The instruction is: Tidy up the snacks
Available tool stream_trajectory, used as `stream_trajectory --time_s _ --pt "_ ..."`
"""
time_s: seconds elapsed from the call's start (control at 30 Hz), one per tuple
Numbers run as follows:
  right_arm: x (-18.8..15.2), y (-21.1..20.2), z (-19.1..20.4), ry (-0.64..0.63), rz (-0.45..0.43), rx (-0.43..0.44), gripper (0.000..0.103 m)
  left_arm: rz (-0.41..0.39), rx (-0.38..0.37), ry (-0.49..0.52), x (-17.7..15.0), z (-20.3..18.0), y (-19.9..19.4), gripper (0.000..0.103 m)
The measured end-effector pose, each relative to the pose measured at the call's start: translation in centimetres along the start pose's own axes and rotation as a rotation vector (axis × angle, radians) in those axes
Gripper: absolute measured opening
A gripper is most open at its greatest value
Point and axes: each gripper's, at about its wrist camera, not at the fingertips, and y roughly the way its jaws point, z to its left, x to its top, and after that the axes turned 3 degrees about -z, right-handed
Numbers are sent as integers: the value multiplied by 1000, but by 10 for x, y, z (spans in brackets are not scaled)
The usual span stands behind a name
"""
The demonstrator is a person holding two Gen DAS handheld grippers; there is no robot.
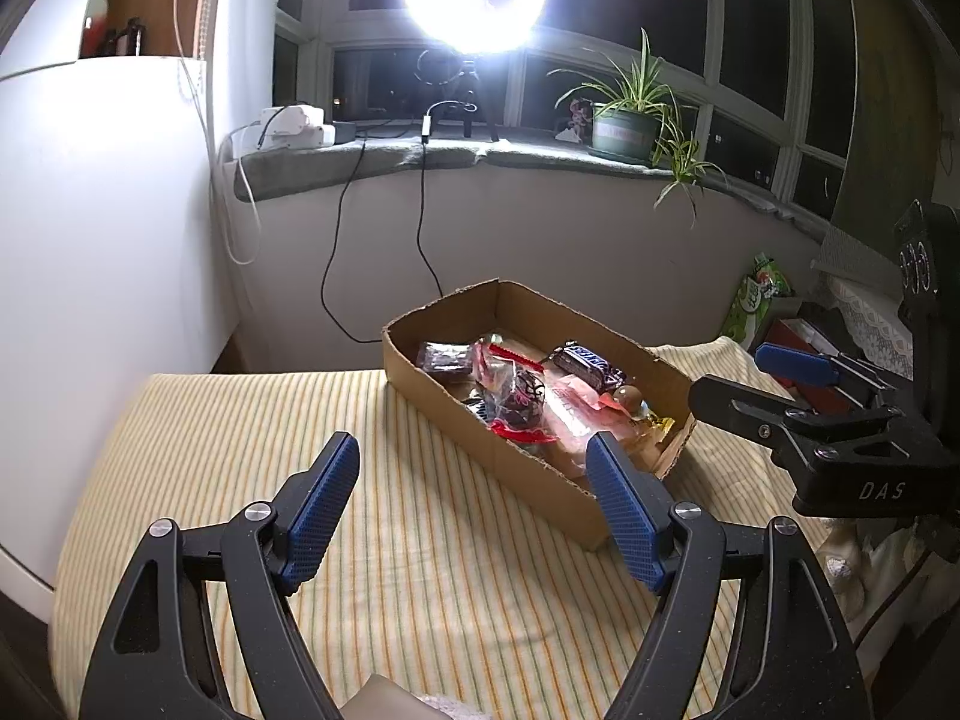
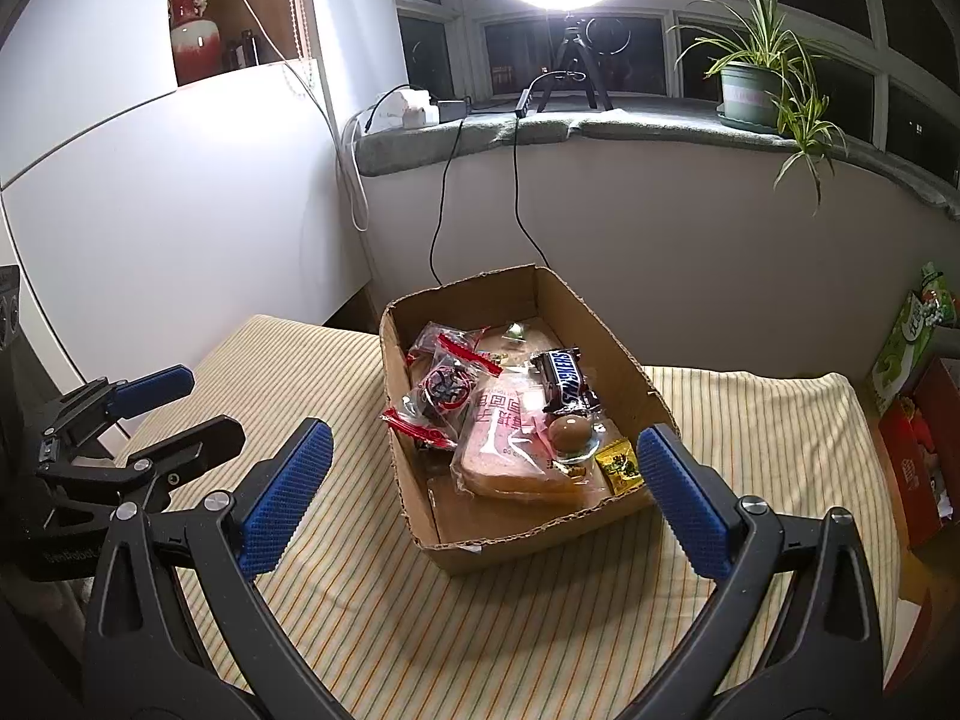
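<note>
Box [image 2: 624, 360]: on striped tabletop [image 2: 480, 630], holding Snickers [image 2: 564, 381], bread [image 2: 510, 450], other snacks.
Left gripper [image 1: 474, 510]: jaws apart, empty.
Right gripper [image 2: 480, 504]: jaws apart, empty.

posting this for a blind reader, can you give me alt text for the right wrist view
An open cardboard box of wrapped snacks, including a Snickers bar and packaged bread, sits on a striped tablecloth. The open right claw frames it, empty; the left claw hovers at left.
</note>
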Motion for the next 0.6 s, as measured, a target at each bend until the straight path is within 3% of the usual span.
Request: stream_trajectory --time_s 0.6 --pt "-2 2 2 1 11 -4 103 3 0 1 -2 1 2 78"
